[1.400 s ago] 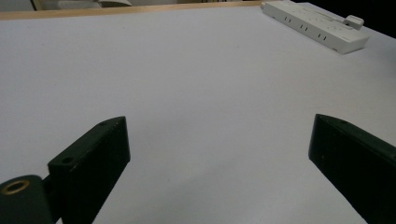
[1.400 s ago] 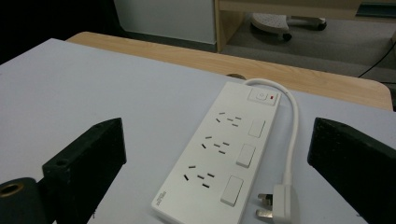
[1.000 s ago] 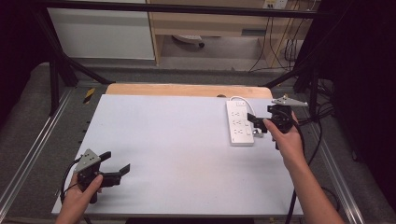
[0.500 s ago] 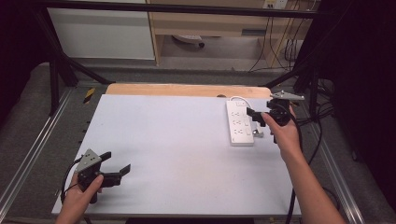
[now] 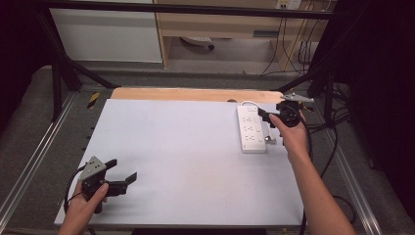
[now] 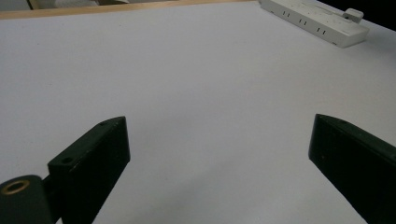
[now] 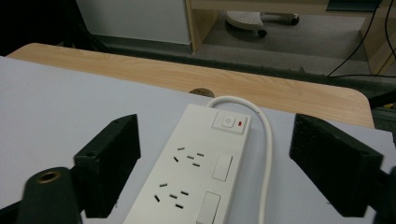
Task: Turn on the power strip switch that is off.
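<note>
Working at a white table (image 5: 195, 161), bare apart from a white power strip (image 5: 252, 128) lying flat near the far right corner, lengthwise away from the person, switch end farthest.

Looks like the opening of a grasp on that strip, judging by the right gripper (image 5: 266, 118), held just beside the strip's right edge. In the right gripper view, looking along the strip with 2 black jaws spread to either side of its width and touching nothing. Have just been closing a little, with the strip's far end between them in that view but no pad pressing on it.

So: approach about done, grip not yet made, strip flat on the table. Left to do, at a guess: lower over the body, close, then move or steady it.

Left gripper (image 5: 123, 169) at the near left corner, well apart from the strip, jaws wide with nothing between.

Smaller things: white cable (image 7: 266, 140) looping from the switch end, a small white plug (image 5: 270, 138) at the strip's right side, a red lamp (image 7: 240, 123) beside the switch (image 7: 227, 122).
</note>
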Motion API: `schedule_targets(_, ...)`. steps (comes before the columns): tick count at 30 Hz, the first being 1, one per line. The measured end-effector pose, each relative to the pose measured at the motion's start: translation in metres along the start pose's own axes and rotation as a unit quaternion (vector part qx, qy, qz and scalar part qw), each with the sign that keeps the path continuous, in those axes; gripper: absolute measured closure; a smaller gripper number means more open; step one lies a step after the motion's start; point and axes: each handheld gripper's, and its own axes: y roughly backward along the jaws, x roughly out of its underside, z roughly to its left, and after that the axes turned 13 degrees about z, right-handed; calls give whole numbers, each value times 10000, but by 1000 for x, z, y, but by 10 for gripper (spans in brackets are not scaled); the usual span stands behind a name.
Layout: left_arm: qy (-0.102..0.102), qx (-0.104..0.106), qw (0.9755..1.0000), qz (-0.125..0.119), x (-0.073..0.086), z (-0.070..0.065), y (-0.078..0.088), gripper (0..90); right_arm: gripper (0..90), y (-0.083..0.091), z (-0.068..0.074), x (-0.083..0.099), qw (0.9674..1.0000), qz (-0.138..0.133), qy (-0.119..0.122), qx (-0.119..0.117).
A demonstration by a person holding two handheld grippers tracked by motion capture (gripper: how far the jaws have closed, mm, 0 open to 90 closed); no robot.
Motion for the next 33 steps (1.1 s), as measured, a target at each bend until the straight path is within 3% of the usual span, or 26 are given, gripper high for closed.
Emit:
schedule_targets(10, -27, 19, 10000, 29, 0, 0, -1, 55, 371, -15, -9, -5, 9999, -65, -44, 72)
schedule_targets(17, -7, 9, 10000, 26, 0, 0, -1, 55, 538, -30, -13, -2, 9998, 35, -124, 136)
schedule_targets(27, -91, -6, 9999, 83, -1, -1, -3, 55, 737, -48, -10, -2, 9998, 103, -100, 151)
schedule_targets(33, -71, 3, 9999, 74, 0, 0, -2, 55, 812, -55, -8, -1, 9997, 127, -59, 194)
